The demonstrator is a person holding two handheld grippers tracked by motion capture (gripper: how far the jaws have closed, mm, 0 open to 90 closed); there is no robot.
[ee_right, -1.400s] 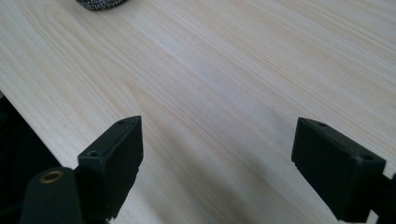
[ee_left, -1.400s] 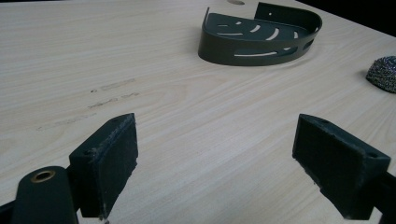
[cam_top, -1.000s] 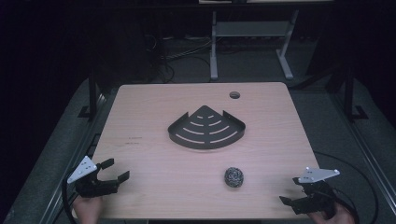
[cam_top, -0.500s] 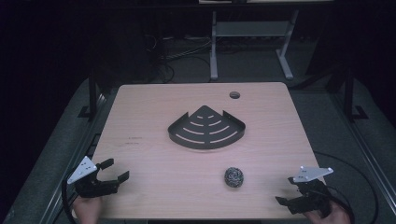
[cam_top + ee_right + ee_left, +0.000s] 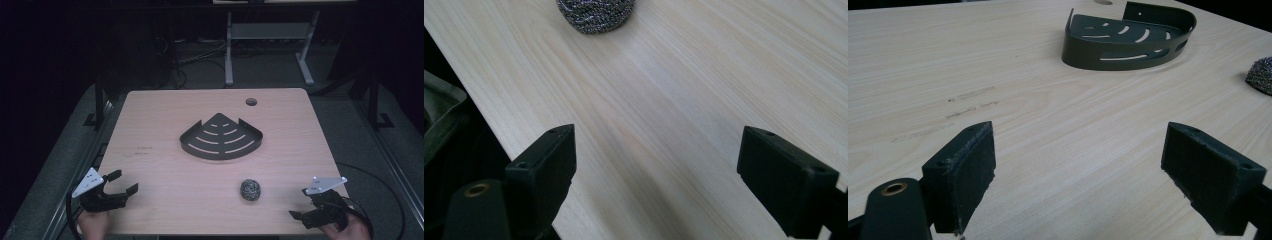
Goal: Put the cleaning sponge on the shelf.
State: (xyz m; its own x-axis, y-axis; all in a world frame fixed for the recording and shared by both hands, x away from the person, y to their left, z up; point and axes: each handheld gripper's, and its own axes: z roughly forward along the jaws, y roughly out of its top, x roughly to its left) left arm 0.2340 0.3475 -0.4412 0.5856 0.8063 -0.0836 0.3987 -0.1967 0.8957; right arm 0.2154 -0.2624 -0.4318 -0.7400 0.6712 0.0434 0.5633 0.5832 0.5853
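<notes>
High view: one scourer (image 5: 250,189), one rack (image 5: 221,136).

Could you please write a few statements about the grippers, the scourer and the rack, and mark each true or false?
1. The steel scourer lies inside the black corner rack. False: it lies on the bare table, nearer the person than the rack.
2. The left gripper is open and holds nothing. True.
3. The right gripper is shut on the scourer. False: its jaws are open and empty, apart from the scourer.
4. The rack is empty. True.
</notes>
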